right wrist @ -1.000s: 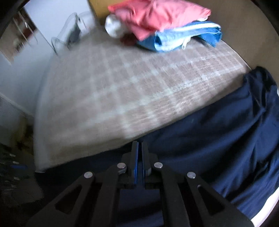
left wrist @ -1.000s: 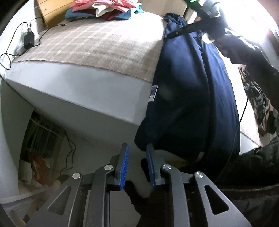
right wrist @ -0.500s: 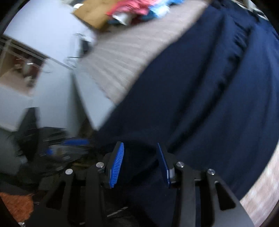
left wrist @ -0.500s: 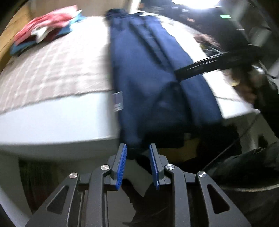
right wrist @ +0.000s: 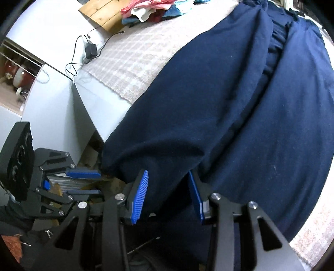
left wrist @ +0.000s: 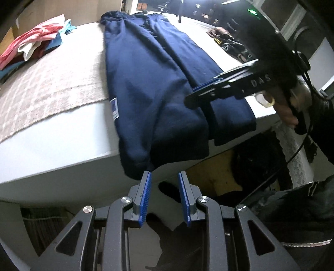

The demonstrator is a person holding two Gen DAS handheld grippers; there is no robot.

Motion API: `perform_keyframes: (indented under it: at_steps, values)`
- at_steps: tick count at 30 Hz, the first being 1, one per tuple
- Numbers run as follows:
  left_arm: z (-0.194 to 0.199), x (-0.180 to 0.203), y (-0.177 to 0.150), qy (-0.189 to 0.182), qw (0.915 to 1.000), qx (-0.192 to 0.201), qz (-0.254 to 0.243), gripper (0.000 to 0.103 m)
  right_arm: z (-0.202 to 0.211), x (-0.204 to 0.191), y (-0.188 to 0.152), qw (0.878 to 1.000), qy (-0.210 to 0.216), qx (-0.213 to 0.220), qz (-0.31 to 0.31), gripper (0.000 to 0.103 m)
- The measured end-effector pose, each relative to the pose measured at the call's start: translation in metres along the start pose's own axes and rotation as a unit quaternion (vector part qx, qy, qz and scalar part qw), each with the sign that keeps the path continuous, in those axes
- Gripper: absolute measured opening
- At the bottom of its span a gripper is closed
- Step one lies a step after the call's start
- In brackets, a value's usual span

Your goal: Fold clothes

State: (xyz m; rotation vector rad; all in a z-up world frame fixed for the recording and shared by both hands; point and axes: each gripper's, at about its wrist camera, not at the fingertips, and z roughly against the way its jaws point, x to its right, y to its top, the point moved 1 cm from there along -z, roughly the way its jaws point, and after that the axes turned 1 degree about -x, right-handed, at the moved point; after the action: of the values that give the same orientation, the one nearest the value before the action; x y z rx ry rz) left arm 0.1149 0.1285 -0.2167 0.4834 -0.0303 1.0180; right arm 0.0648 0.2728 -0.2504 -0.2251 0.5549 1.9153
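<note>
A navy garment (left wrist: 150, 83) lies lengthwise on the white table (left wrist: 62, 141), its lower end hanging over the front edge. My left gripper (left wrist: 164, 175) is open just below that hanging hem, with nothing between its pads. My right gripper (right wrist: 168, 175) sits at the garment's (right wrist: 250, 104) lower edge; its jaws are closing with a fold of navy cloth between them, and the pads do not press on it. In the left wrist view a hand holds the right gripper (left wrist: 194, 98) over the garment's right side. The left gripper (right wrist: 98, 182) shows at the lower left of the right wrist view.
A beige checked cloth (left wrist: 52, 83) covers the table left of the garment. Folded pink and blue clothes (left wrist: 31, 41) are piled at the far left corner. A black charger with its cable (right wrist: 90, 50) lies near a wooden board (right wrist: 100, 12). Dark clutter (left wrist: 225, 39) sits far right.
My right gripper went from shut at the garment's far end to open at its near hem. The left view rolled, and the left gripper stayed below the table edge.
</note>
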Motion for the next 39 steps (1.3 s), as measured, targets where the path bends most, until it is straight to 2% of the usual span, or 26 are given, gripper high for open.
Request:
perform_keyframes:
  at_steps: [1, 2, 8, 9, 12, 14, 16, 18, 25, 27, 29, 31, 34, 36, 38, 39]
  values:
    - [-0.001, -0.003, 0.000, 0.001, 1.0000, 0.000, -0.001, 0.025, 0.000, 0.000, 0.000, 1.000, 0.003, 0.001, -0.002, 0.015]
    - [-0.002, -0.004, -0.001, 0.001, 1.0000, 0.001, -0.002, 0.025, 0.000, 0.002, 0.000, 1.000, 0.010, 0.002, -0.007, 0.002]
    - [0.010, 0.005, -0.003, -0.002, 0.9999, 0.010, -0.012, 0.026, 0.030, 0.014, -0.006, 0.998, 0.046, 0.014, -0.044, 0.003]
    - [0.010, 0.004, -0.002, 0.000, 0.9999, 0.011, -0.013, 0.029, 0.031, 0.018, -0.007, 0.998, 0.046, 0.011, -0.050, 0.003]
    - [0.006, -0.003, -0.001, 0.010, 0.9999, 0.009, -0.006, 0.030, 0.016, 0.025, -0.010, 0.996, 0.047, -0.016, -0.071, 0.005]
    - [0.006, -0.010, -0.002, 0.014, 0.9999, 0.010, 0.002, 0.030, 0.013, 0.027, -0.013, 0.994, 0.048, -0.033, -0.094, 0.017]
    - [0.009, -0.021, -0.002, 0.011, 0.9998, 0.016, 0.010, 0.030, 0.017, 0.026, -0.018, 0.993, 0.065, -0.022, -0.093, 0.031]
    - [0.012, -0.032, -0.001, 0.004, 0.9997, 0.017, 0.018, 0.030, 0.016, 0.023, -0.023, 0.994, 0.065, -0.021, -0.089, 0.032]
    - [-0.015, -0.028, 0.009, -0.011, 0.9999, -0.008, 0.011, 0.030, 0.006, 0.009, -0.029, 0.998, 0.039, -0.020, -0.051, 0.032]
    - [-0.022, -0.028, 0.009, -0.016, 0.9997, -0.015, 0.008, 0.018, 0.005, 0.007, -0.030, 0.998, 0.037, -0.017, -0.044, 0.032]
    - [-0.027, -0.031, 0.009, -0.037, 0.9991, -0.017, 0.009, 0.006, 0.004, 0.009, -0.029, 0.999, 0.032, -0.017, -0.041, 0.025]
    - [-0.027, -0.035, 0.011, -0.052, 0.9983, -0.018, 0.017, 0.005, 0.005, 0.014, -0.029, 0.998, 0.024, -0.022, -0.046, 0.006]
    - [0.001, -0.031, 0.017, -0.067, 0.9976, 0.001, 0.016, 0.004, 0.020, 0.025, -0.033, 0.996, 0.052, -0.013, -0.074, 0.005]
    - [0.034, -0.021, 0.021, -0.072, 0.9969, 0.030, 0.000, 0.004, 0.038, 0.028, -0.035, 0.995, 0.059, 0.000, -0.077, 0.005]
    - [0.048, -0.015, 0.020, -0.083, 0.9959, 0.035, -0.013, 0.004, 0.045, 0.027, -0.036, 0.996, 0.050, -0.001, -0.072, 0.005]
    - [0.047, -0.013, 0.018, -0.087, 0.9957, 0.028, -0.018, 0.009, 0.043, 0.026, -0.038, 0.997, 0.042, -0.013, -0.065, 0.006]
